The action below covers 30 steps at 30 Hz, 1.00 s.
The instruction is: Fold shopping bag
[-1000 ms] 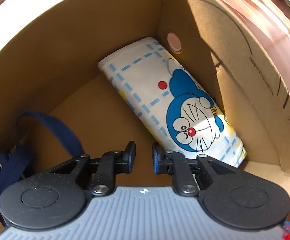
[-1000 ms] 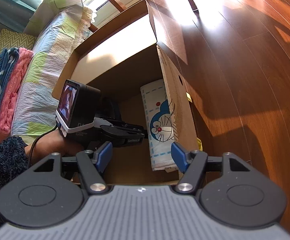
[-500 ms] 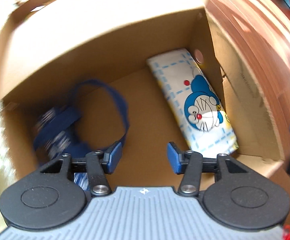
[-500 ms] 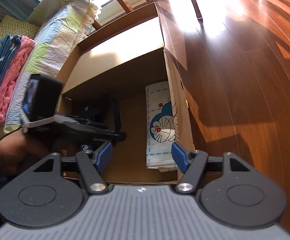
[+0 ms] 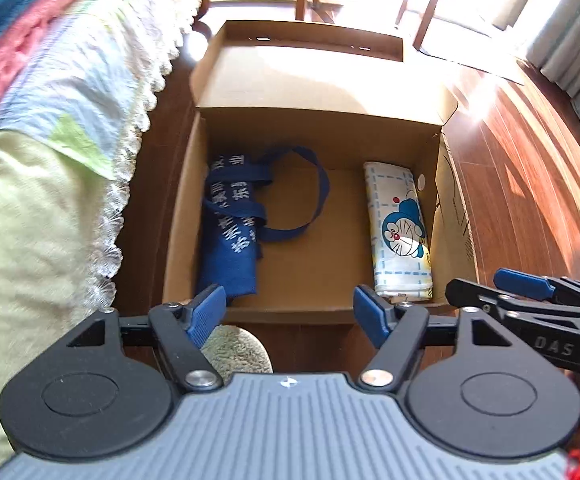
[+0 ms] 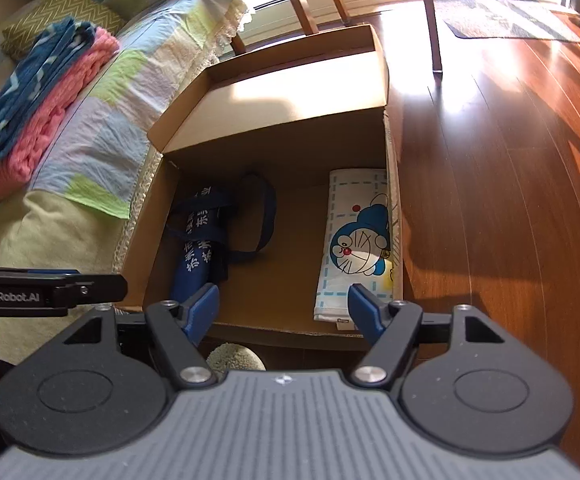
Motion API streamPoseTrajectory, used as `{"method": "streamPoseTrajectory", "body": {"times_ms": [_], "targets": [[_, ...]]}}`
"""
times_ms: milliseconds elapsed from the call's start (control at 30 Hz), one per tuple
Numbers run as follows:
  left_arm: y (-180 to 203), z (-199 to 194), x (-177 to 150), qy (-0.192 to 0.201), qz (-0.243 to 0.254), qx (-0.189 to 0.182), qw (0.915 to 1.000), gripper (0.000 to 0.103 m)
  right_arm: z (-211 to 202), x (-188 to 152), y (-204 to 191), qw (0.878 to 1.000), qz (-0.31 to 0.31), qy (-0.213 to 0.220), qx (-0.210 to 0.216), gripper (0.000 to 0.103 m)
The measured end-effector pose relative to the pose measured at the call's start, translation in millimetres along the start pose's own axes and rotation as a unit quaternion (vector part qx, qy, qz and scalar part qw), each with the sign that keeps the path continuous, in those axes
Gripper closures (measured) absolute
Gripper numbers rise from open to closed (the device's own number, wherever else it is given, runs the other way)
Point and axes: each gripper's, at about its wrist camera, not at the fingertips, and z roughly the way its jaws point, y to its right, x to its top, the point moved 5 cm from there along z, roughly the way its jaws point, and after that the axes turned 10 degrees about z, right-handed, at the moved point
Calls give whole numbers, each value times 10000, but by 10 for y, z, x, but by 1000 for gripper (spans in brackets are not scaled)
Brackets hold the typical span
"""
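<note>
From the left wrist camera, the left gripper [image 5: 290,314] hangs above the near rim of an open cardboard box [image 5: 314,314], jaws spread wide and holding nothing. Inside, the folded navy shopping bag [image 5: 230,240] lies along the left wall with one handle looped out over the bare middle of the box floor, and a folded Doraemon-print bag [image 5: 400,236] lies flat against the right wall, well apart from it. The right gripper [image 5: 518,284] reaches in from the right, just outside the box's near right corner. A quilted sofa cover [image 5: 62,128] crowds the box's left side; wooden floor [image 5: 530,168] lies open to the right. From the right wrist camera, the right gripper [image 6: 284,308] is likewise spread and empty over the near rim, the navy bag [image 6: 200,252] left, the print bag [image 6: 356,244] right. Folded blankets [image 6: 38,96] sit on the sofa, and chair legs [image 6: 430,16] stand beyond the box's raised flap.
</note>
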Motion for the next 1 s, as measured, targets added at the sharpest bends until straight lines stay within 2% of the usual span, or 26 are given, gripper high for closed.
{"method": "streamPoseTrajectory", "body": {"times_ms": [133,200,467,500,600,633,1000], "targets": [[-74,-222,-157,113,-138,183,9997,31,-71,-76,-127,9995,-288,9,-140,29],[-28,-249,-242,203,-140,269,9993,31,-122,-111,-176,9988,-401,74,-254,25],[48,-543,-496,632,-293,456,9965,31,-499,-273,-256,9977,-447,338,-380,13],[69,-590,-512,674,-274,556,9958,30,-551,-295,-256,9973,-470,372,-420,11],[135,-768,-550,827,-180,930,9921,13,-722,-349,-256,9955,-593,549,-487,5],[161,-830,-566,919,-153,1029,9903,11,-779,-367,-256,9948,-635,607,-509,4],[304,-1216,-666,1135,-239,1104,9871,10,-1171,-487,-245,9809,-972,1294,-1077,1]]}}
